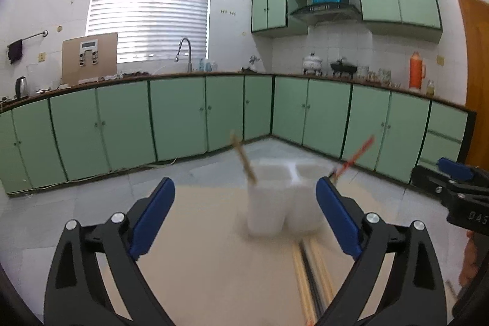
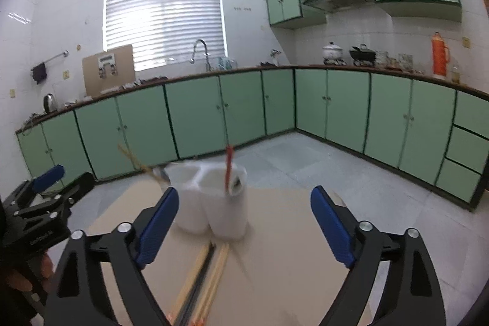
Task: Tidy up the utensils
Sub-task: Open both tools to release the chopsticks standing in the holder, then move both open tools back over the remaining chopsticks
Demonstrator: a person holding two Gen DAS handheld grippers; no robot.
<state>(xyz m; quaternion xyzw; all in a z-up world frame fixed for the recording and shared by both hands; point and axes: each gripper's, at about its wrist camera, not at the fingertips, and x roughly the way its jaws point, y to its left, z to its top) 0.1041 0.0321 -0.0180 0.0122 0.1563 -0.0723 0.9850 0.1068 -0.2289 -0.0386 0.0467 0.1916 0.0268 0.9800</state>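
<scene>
Left wrist view: green kitchen cabinets [image 1: 180,115] surround a beige table [image 1: 207,258]. The left gripper [image 1: 244,216] stands spread wide, empty. The white utensil holder [image 1: 282,200] stands between and beyond its fingers, holding a wooden chopstick [image 1: 243,158] and a red chopstick [image 1: 356,156]. Loose chopsticks [image 1: 311,274] lie before it.

Right wrist view: the right gripper [image 2: 244,222] is likewise spread, empty, with the holder just ahead.

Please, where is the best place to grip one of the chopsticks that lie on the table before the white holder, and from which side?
Probably grip a chopstick near its middle, coming from above with the fingers across its length. The chopsticks lie flat and close together in front of the white holder, so side access looks blocked.
</scene>
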